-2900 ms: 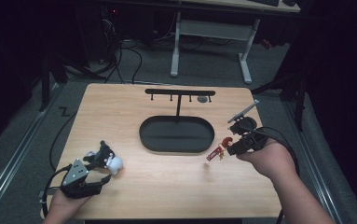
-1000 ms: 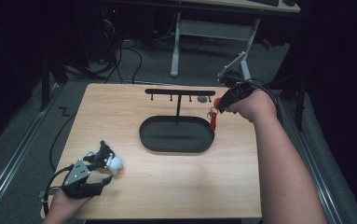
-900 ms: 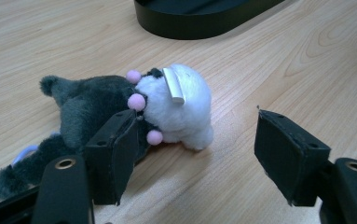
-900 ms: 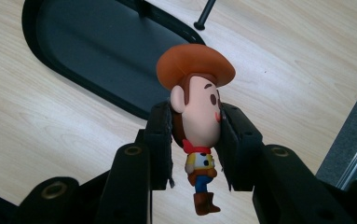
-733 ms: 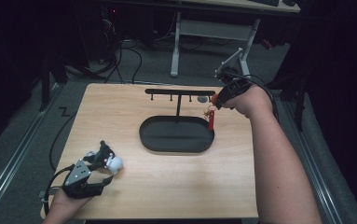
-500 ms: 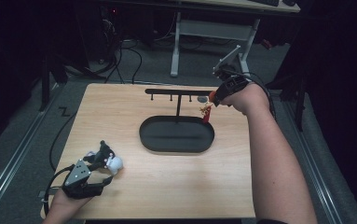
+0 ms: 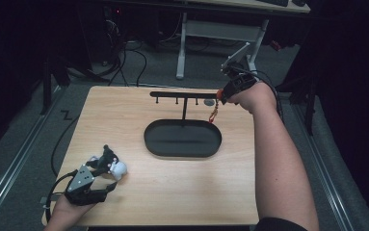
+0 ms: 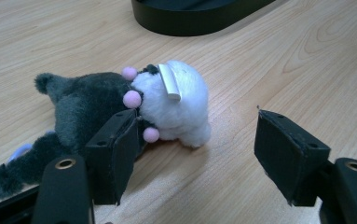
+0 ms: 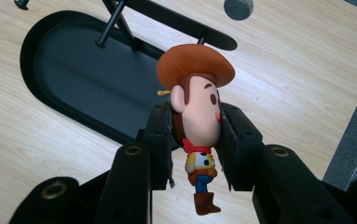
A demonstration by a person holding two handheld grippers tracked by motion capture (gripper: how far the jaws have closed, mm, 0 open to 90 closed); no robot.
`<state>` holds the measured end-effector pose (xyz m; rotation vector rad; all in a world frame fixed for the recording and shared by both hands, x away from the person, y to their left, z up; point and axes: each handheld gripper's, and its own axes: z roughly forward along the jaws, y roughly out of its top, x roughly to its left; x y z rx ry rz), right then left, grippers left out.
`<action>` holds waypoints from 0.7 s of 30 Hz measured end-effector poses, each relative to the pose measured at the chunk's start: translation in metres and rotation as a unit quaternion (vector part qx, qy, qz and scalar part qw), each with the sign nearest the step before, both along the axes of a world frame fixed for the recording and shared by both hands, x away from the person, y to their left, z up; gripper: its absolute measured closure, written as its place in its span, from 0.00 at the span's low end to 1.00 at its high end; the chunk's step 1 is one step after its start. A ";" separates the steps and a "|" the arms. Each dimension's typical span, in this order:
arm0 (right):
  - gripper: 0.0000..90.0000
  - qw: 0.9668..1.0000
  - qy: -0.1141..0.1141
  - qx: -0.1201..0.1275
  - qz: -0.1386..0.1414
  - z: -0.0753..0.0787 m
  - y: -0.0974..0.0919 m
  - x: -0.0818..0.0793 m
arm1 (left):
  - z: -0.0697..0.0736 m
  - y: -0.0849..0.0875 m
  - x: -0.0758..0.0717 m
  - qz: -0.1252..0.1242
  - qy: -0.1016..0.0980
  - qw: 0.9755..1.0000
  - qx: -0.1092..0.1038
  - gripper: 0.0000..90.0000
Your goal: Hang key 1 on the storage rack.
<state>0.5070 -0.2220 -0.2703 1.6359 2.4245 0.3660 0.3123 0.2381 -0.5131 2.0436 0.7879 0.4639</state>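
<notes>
High view: I see the right gripper held at the far right end of the black hook rack, which stands on an oval black tray in the far middle of the desk. A small cowboy figure hangs below that gripper, above the tray's far right rim; at this size I cannot tell from here how it is gripped. My left gripper sits near the near left corner of the desk, with a grey and white plush toy lying at its tips. Left gripper view: the jaws stand spread apart. The plush toy lies on the bare wood; one pad is against its dark side, the other pad is clear of it with open wood between. The tray's rim shows beyond. Right gripper view: the two pads are pinching the cowboy figure by its head, one on each side, hat up and boots hanging free below. Under it lie the tray and the end of the rack's bar, with a round grey disc on the desk beyond.
</notes>
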 end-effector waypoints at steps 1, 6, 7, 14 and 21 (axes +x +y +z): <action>0.75 1.000 0.001 0.000 -0.001 0.000 0.000 0.000 | 0.000 0.000 0.000 0.000 0.000 1.000 -0.001 0.34; 0.75 1.000 0.000 0.001 0.005 -0.002 0.003 0.002 | 0.000 0.000 0.000 0.001 0.000 1.000 -0.001 0.34; 0.75 1.000 0.001 0.002 0.005 -0.002 0.004 0.002 | 0.000 0.000 0.000 0.001 0.000 1.000 0.000 0.34; 0.75 1.000 -0.001 -0.003 0.009 -0.003 0.007 0.003 | 0.000 -0.001 0.000 -0.001 0.000 1.000 0.002 0.34; 0.75 1.000 -0.005 -0.002 -0.005 -0.004 0.000 0.002 | -0.001 -0.001 0.000 -0.002 0.001 1.000 0.003 0.35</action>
